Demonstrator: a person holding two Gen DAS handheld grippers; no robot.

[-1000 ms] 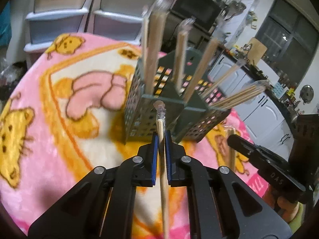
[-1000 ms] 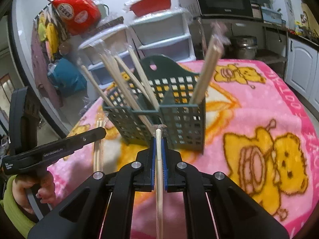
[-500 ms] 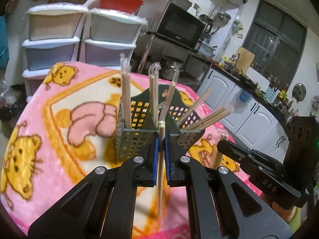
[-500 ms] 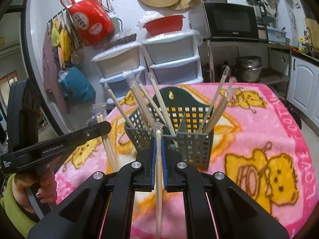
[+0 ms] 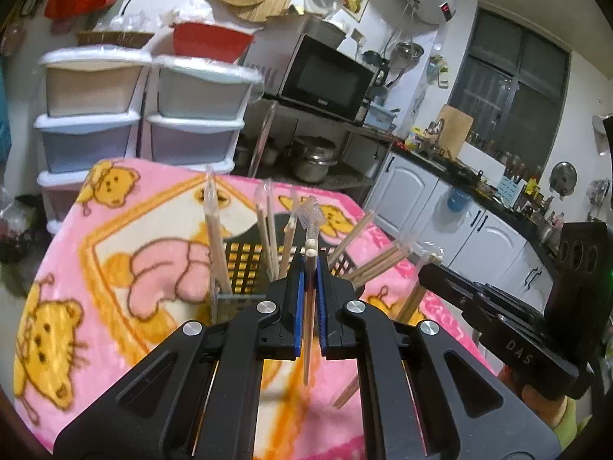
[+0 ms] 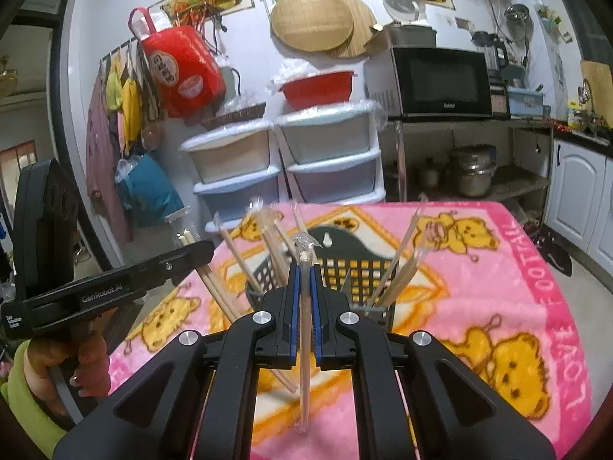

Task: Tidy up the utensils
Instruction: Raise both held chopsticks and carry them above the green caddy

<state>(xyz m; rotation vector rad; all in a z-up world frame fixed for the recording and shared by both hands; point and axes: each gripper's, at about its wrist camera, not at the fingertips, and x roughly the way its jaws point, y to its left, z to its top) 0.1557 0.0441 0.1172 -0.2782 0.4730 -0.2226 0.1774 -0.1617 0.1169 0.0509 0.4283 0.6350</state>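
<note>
Step in hand: carrying. My left gripper (image 5: 311,268) has its fingers clamped on a slim wooden chopstick pair in clear crinkly wrap (image 5: 309,306); my right gripper (image 6: 302,280) likewise pinches another plastic-sleeved wooden pair (image 6: 304,329). Both hang above and on the near side of the dark green lattice plastic caddy (image 6: 354,268), which bristles with similar sticks, on the fleecy pink bear-print surface (image 6: 498,287). Next, I judge: tip each upright over an open compartment, lower, release.
</note>
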